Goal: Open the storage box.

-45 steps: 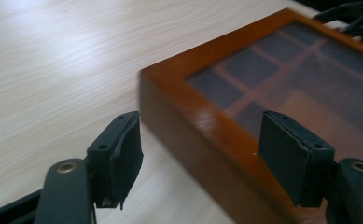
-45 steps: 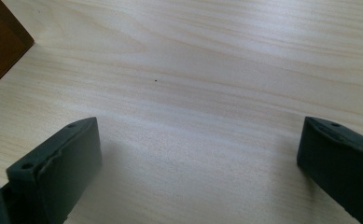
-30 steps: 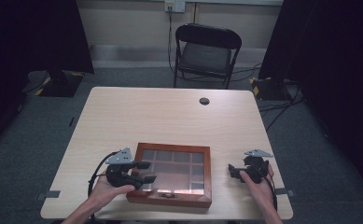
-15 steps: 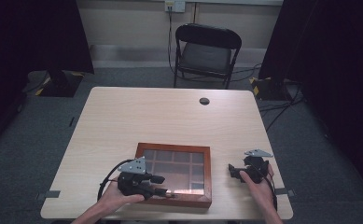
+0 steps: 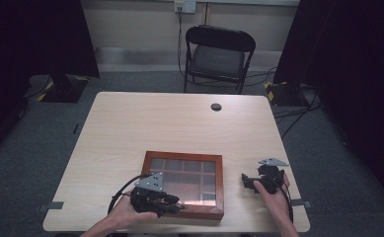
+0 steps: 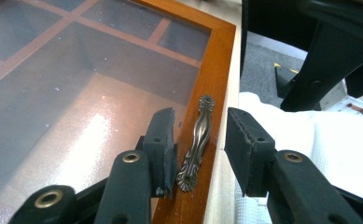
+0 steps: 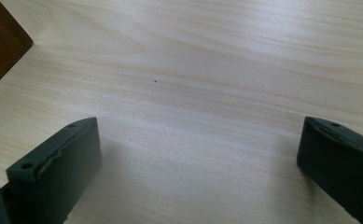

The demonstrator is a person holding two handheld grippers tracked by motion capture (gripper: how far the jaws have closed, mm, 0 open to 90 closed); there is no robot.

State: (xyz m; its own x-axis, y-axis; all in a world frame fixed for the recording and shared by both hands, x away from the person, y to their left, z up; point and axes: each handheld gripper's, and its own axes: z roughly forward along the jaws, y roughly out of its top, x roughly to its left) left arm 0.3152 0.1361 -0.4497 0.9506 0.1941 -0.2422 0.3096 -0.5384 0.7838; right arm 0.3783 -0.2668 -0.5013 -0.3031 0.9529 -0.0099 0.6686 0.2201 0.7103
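Your left gripper [image 5: 172, 205] sits low at the near edge of the wooden display box [image 5: 183, 184], your forearm coming in from the bottom of the high view and the jaws pointing along the box's near frame rail. In the left gripper view that same left gripper [image 6: 198, 140] straddles the small brass handle [image 6: 197, 142] screwed onto the rail of the glass lid [image 6: 76, 74]: one jaw lies over the glass side, the other past the outer edge of the frame, and the handle stands between them. The jaws have just been closing, yet a gap shows on each side of the handle, so the pads are not pressing on it. Your right gripper [image 5: 256, 180] rests on the table [image 5: 155, 123] just right of the box, apart from it, your hand wrapped round its body from below. In the right gripper view the right gripper [image 7: 198, 154] has its jaws spread wide over bare tabletop with nothing between them, and one dark corner of the box [image 7: 2, 44] pokes in at the upper left. The box lies flat near your side of the table, lid down. From the high view your left hand covers the handle and the jaw tips blur into the dark frame. Glare on the glass washes out the near compartments, so what lies inside them cannot be made out. The pale cloth [image 6: 310, 140] beside the outer jaw is cut off at the picture's edge.
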